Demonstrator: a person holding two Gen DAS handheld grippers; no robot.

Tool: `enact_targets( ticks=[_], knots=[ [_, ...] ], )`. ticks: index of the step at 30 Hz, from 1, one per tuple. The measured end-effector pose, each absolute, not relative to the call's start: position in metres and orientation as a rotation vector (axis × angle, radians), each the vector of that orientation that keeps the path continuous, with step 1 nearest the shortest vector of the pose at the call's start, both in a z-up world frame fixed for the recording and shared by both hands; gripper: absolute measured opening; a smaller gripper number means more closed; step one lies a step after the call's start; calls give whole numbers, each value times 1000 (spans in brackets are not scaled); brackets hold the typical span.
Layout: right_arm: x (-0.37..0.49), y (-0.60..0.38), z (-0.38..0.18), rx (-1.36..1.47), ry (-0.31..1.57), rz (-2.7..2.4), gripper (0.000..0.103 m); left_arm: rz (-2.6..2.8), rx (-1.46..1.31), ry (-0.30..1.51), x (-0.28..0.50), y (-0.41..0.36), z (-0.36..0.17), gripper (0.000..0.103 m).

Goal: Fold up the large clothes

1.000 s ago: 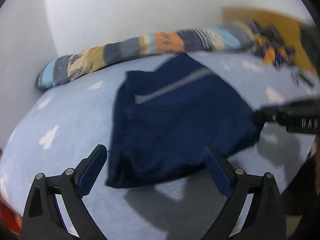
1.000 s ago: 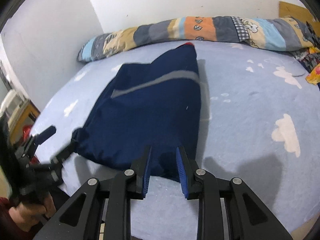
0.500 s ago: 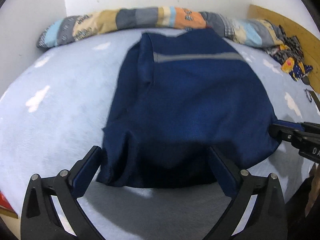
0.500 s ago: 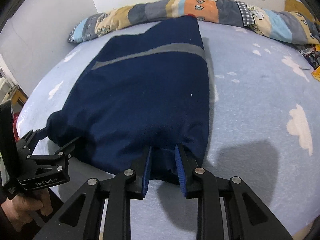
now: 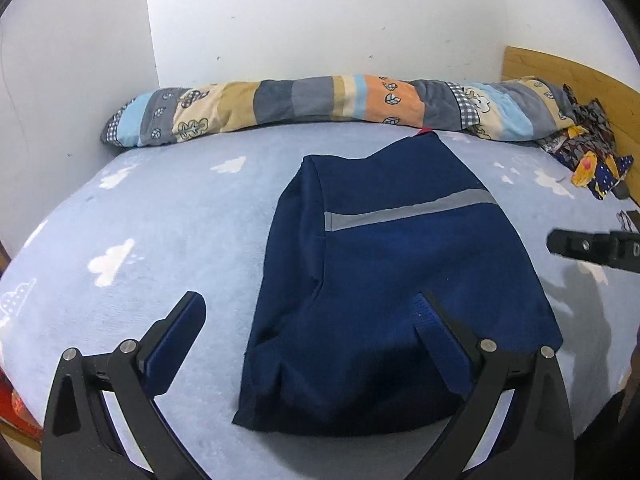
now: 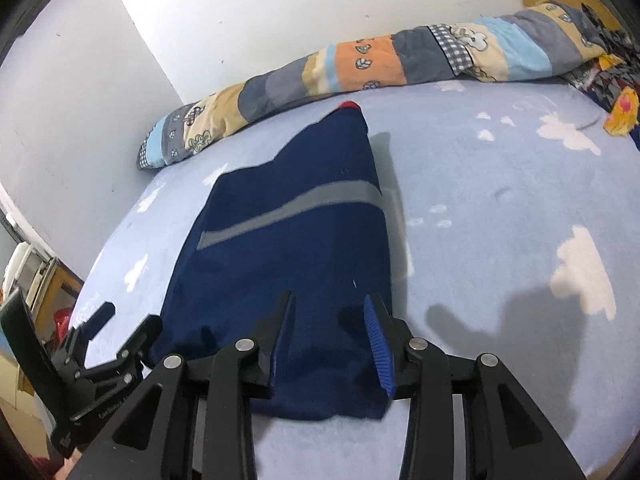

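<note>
The left gripper (image 5: 310, 332) stands spread as wide as it goes, with nothing between its pads; its left finger hangs over bare bed sheet (image 5: 168, 232) and its right finger over the near right part of the navy garment (image 5: 384, 280). In the right wrist view the left gripper (image 6: 120, 324) sits just beside the garment's near left corner, apart from the cloth.

The right gripper (image 6: 330, 336) has just been opening: its jaws are parted part-way over the near right corner of the navy garment (image 6: 288, 248), the cloth lying between and under them with the pads no longer pressing on it. From the left wrist view only a finger of the right gripper (image 5: 592, 246) shows, off the garment's right edge.

The garment lies folded lengthwise on the light blue cloud-print sheet (image 6: 500, 208), near edge toward both grippers, a grey stripe (image 5: 408, 212) across its far half and a bit of red at its far tip. Beyond it a patchwork bolster (image 5: 320, 102) runs along the white wall. A heap of patterned cloth (image 5: 588, 152) lies at the far right, by a wooden headboard (image 5: 568, 68).
</note>
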State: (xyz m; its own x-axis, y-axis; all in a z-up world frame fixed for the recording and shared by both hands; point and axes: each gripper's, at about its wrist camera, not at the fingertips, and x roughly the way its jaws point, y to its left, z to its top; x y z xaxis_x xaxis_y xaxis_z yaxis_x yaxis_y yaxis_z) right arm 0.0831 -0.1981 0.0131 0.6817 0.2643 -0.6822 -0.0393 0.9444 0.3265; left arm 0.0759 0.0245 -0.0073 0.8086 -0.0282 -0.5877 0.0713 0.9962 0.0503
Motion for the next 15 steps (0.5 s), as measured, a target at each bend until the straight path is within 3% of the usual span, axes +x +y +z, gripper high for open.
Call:
enact_targets(
  ticks=[15],
  knots=[
    [146,-180,-13,290,910,123,40,-21,34,747,108,26,-36,103]
  ],
)
